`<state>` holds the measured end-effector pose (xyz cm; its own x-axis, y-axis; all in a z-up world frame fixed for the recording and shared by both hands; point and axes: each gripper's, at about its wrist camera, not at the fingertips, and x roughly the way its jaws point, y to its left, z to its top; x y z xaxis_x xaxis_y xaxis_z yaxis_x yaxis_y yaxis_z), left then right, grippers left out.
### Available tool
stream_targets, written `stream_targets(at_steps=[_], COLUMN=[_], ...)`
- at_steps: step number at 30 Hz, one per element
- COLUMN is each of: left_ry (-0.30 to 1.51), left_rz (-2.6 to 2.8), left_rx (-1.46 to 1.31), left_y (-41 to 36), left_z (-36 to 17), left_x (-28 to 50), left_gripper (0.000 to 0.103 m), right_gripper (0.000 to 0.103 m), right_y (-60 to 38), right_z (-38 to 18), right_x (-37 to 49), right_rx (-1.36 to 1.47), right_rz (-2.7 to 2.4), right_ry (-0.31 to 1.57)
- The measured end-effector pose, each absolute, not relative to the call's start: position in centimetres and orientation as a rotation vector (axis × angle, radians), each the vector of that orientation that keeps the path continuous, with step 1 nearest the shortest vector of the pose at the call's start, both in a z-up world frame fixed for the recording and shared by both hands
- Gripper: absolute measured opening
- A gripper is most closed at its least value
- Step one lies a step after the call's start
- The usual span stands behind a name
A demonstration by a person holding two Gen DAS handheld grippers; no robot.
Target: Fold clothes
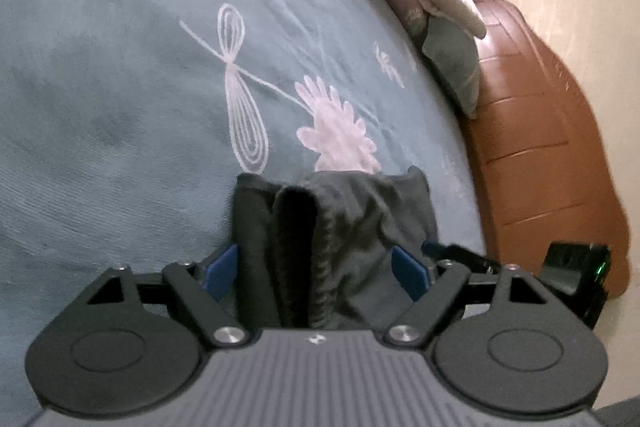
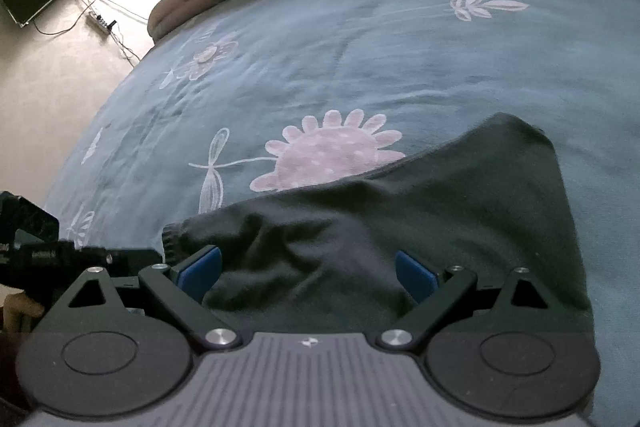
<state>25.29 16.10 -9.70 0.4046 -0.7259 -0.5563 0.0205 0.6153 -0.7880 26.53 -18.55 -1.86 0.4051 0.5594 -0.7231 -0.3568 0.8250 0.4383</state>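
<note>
My left tool (image 1: 322,269) stood with its blue pads spread wide, and a bunched, ribbed edge of the dark grey-black knit garment (image 1: 344,227) lay between them; neither pad appeared to press the cloth, so I judged this tool released. My right tool (image 2: 308,273) was likewise spread, with a rumpled fold of the same garment (image 2: 400,227) lying between its pads, not clamped.

The garment rested on the teal bed sheet with pale flower prints (image 2: 360,47), on the near side of the large pink flower print (image 2: 328,155) and partly covering its lower edge. Seen from the right tool, the cloth's long axis ran from a ribbed cuff at lower left up to a corner at upper right. Both tools sat at the garment's near edge, with my left tool beside the cuff end. Whether this was a partly folded bundle or cloth yet to be spread, I could not settle.
</note>
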Motion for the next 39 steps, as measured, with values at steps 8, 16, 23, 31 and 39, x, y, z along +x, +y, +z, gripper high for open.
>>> stream_targets(at_steps=[8,16,23,31,39], left_ry=[1.082,1.149,1.14,1.152,1.096], left_rz=[-0.583,-0.628,-0.647,-0.699,-0.706], left_rx=[-0.888,-0.909,-0.874,-0.957,-0.801], left_y=[15.7,14.7,13.3,13.2,11.3], left_z=[-10.7,-11.2,-10.9,-11.9,-11.2], left_x=[25.7,24.9,27.0,26.1,26.7], left_gripper=[0.088,0.089,0.091,0.092,0.08], right_gripper=[0.097,0.097,0.097,0.097,0.097], right_y=[-19.2,-19.6,-19.6,-20.2,-20.2], right_z=[-1.3,-0.7,0.1,0.9,0.8], right_x=[25.9,25.2,24.7,24.4,24.5], right_rx=[0.244,0.257,0.234,0.224,0.217], right_rz=[0.567,0.548,0.534,0.525,0.509], right_ry=[0.973,0.949,0.931,0.917,0.928])
